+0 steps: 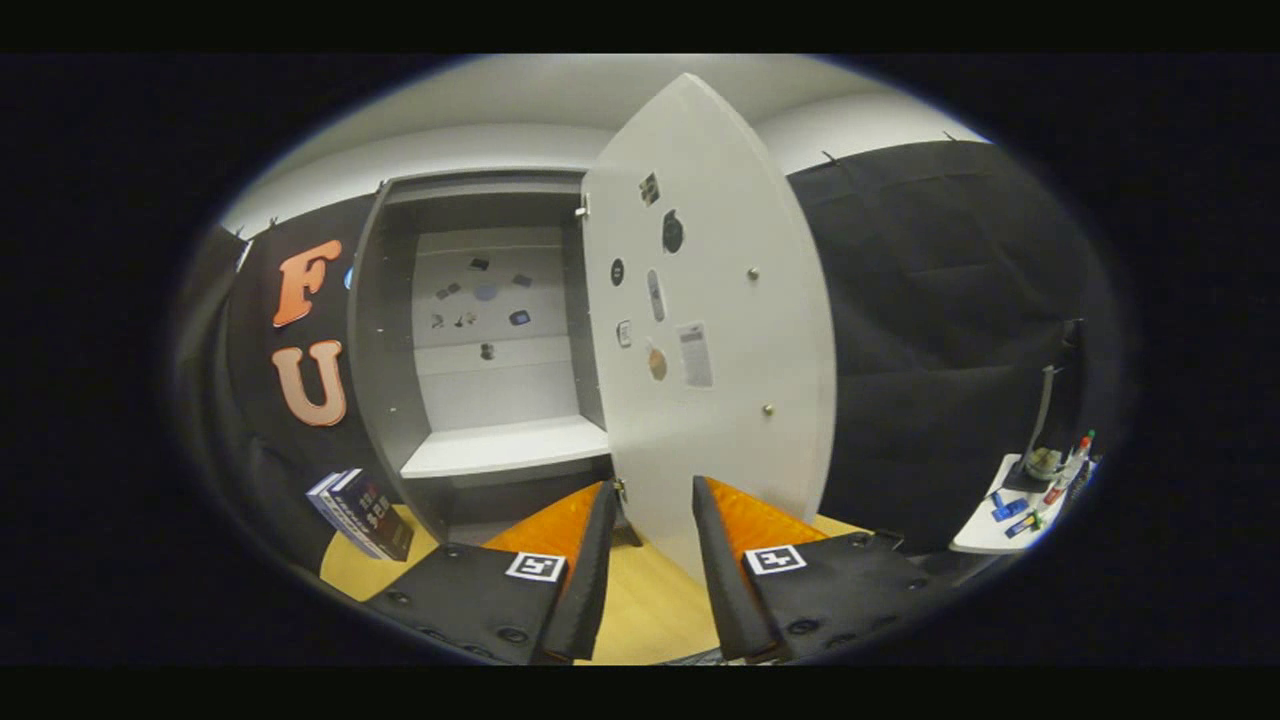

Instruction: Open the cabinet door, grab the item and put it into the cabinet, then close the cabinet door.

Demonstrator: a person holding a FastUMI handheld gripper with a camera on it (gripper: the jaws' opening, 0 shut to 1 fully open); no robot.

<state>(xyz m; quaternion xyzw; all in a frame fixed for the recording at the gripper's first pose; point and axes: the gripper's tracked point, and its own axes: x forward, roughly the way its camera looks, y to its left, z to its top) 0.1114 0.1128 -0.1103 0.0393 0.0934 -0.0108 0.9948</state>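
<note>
The grey cabinet [385,330] stands ahead with its white door [730,330] swung wide open toward me. Inside, a white shelf [505,445] is bare, and small stickers dot the back panel. The door's inner face carries several stickers and two small screws. A stack of books [360,515] leans on the wooden surface [650,600] to the left of the cabinet base. My gripper [652,500] is open, with nothing between its fingers; the lower edge of the open door hangs just beyond the fingertips.
A small white table [985,535] to the right holds bottles, pens and small blue items. Black cloth walls stand on both sides of the cabinet. The open door juts out into the space ahead of my fingers.
</note>
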